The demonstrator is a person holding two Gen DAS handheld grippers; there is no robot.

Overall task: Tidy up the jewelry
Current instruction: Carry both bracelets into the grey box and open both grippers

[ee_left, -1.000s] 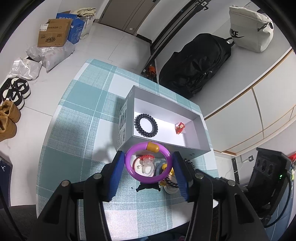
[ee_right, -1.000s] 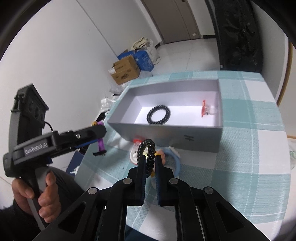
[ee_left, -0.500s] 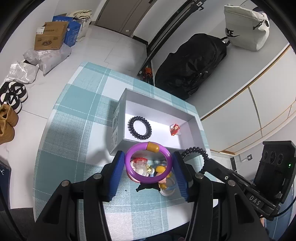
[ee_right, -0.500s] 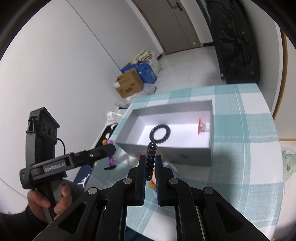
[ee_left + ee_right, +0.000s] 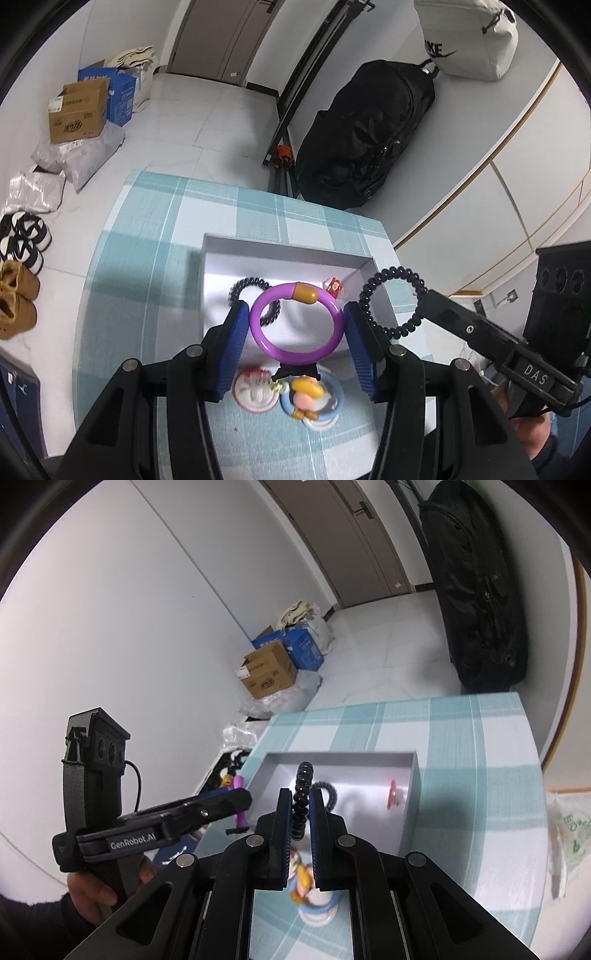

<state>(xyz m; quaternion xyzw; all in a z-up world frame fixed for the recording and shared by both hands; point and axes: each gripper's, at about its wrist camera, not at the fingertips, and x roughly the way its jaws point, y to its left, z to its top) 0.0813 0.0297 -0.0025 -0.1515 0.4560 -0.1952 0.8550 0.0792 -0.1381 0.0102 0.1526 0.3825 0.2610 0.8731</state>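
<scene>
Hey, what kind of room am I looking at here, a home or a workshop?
Most likely a home, perhaps an entryway or spare room. Shoes sit on the tiled floor, a backpack leans against built-in cabinets, and a checked tablecloth covers the small table.

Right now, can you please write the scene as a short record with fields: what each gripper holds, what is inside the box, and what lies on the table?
left gripper: shut on purple plastic bangle with a yellow-brown bead
right gripper: shut on black beaded bracelet, held above the box
grey open cardboard box: holds black coiled hair tie and small red charm
teal checked tablecloth: red-and-white round piece and blue ring with a cartoon figure, in front of the box
</scene>
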